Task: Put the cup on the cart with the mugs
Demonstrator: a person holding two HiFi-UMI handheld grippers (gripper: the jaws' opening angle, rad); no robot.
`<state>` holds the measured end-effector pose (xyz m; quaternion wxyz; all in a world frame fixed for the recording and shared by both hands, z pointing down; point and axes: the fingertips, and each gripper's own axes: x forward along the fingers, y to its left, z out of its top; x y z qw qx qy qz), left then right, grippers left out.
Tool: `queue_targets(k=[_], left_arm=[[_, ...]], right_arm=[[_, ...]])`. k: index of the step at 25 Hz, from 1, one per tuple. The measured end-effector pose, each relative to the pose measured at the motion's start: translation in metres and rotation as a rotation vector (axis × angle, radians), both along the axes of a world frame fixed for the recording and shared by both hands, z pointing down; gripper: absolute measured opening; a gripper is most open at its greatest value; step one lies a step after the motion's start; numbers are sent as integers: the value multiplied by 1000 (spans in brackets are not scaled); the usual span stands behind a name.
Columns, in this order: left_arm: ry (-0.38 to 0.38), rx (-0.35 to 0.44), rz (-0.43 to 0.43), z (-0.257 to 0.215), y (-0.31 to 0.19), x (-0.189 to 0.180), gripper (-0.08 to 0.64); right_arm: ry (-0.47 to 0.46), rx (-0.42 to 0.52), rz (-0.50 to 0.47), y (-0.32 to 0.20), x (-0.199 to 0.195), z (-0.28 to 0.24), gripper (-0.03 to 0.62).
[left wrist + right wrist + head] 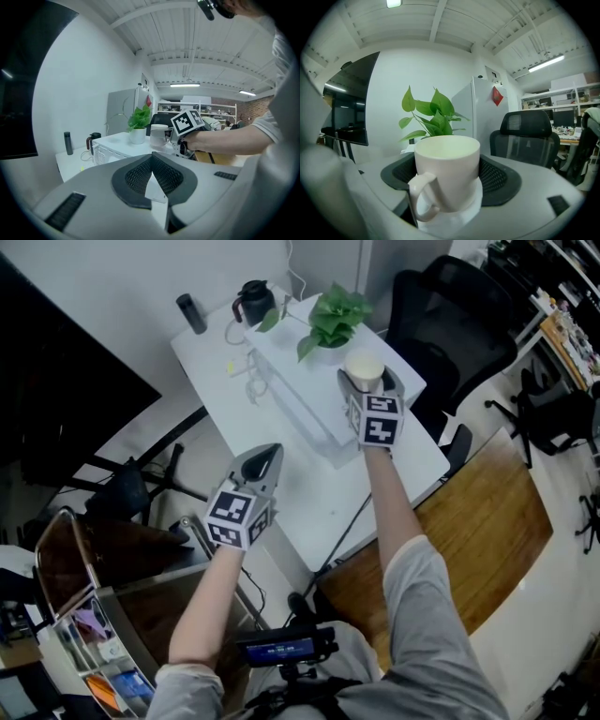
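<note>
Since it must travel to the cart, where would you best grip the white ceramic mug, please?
I'd grip the white ceramic mug across its body, coming level from the handle side as the right gripper does; its upright walls suit the pads.

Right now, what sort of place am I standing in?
Most likely an office break corner: a white table carries a black jug and a potted plant, and a black office chair stands right beside it.

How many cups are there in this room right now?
1. The white cup is gripped between the jaws of the right gripper, beside the potted plant over the white table. Others may be hidden outside these views.
</note>
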<state>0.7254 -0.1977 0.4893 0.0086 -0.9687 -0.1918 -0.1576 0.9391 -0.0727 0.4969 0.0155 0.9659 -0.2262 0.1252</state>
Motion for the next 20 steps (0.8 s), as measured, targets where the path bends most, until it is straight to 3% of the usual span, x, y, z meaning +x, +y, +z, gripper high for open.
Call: queue_targets(k=[8, 20], left_arm=[[17, -18, -29, -14, -6, -41, 6], [56, -20, -141, -24, -44, -152, 6]], right_arm=[[3, -4, -92, -11, -59, -35, 411], [-3, -9, -280, -46, -220, -52, 411]])
